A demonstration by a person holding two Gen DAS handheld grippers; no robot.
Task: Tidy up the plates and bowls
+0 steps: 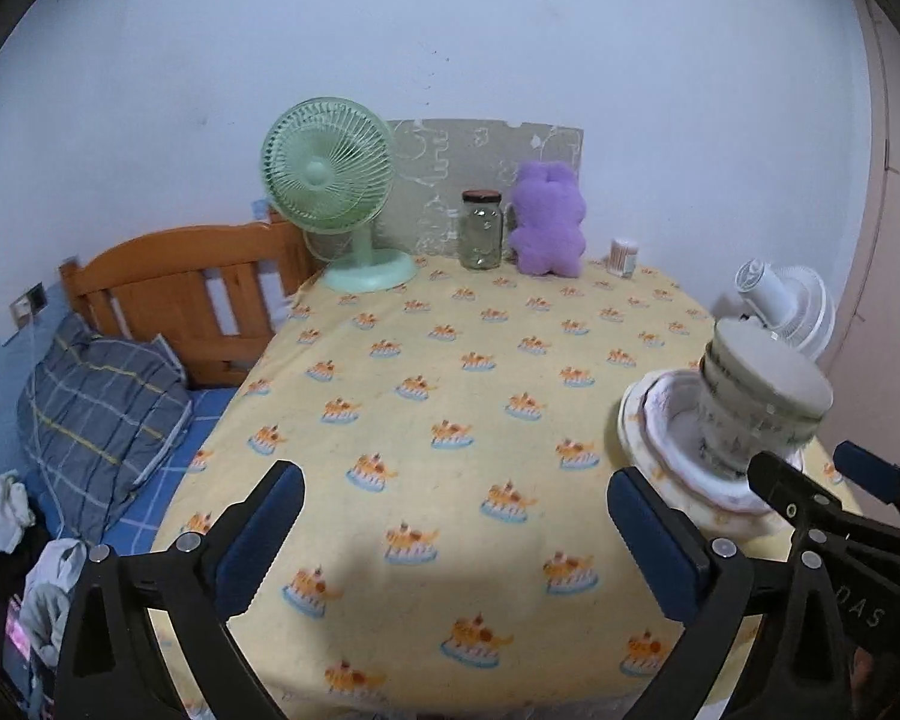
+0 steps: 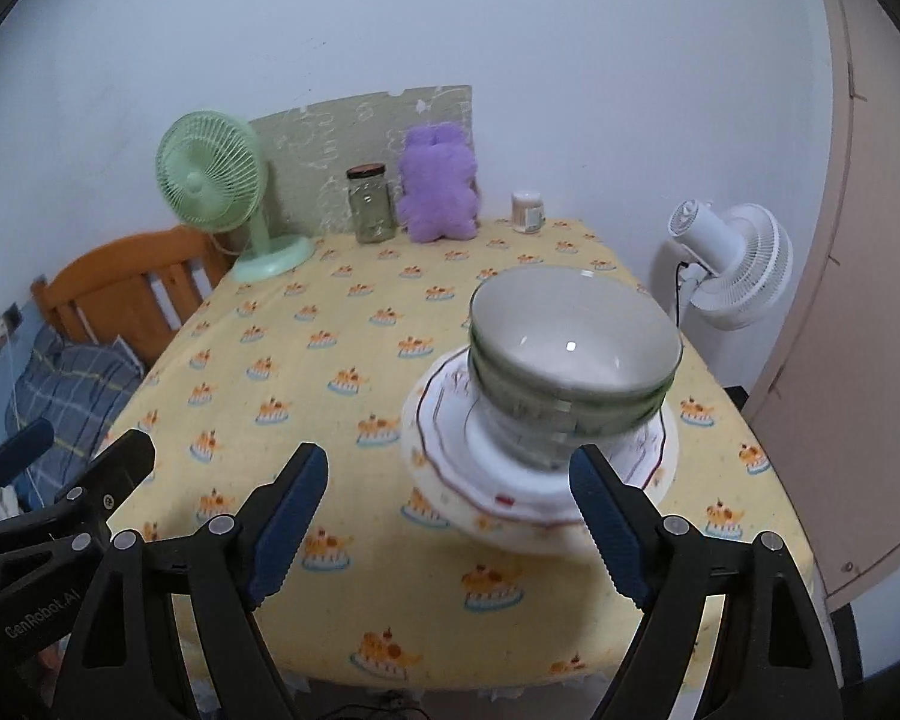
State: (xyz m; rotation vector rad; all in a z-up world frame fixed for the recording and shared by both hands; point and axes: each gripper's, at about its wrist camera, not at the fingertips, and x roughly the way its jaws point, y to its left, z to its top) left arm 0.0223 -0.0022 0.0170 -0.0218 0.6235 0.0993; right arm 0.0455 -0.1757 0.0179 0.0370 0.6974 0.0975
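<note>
Both the left gripper (image 1: 456, 534) and right gripper (image 2: 450, 516) are wide, empty; bumping the stacked bowls (image 2: 570, 354) at frame centre-right could topple them off the plates (image 2: 450, 468).

Left wrist view low over table (image 1: 450, 360), right wrist view beside it, both facing wall, sharing stacked bowls (image 2: 570, 360)

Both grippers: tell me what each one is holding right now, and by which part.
Nothing is held. The left gripper and right gripper are both open and empty; the stacked bowls sit on the plates, ungripped.
</note>
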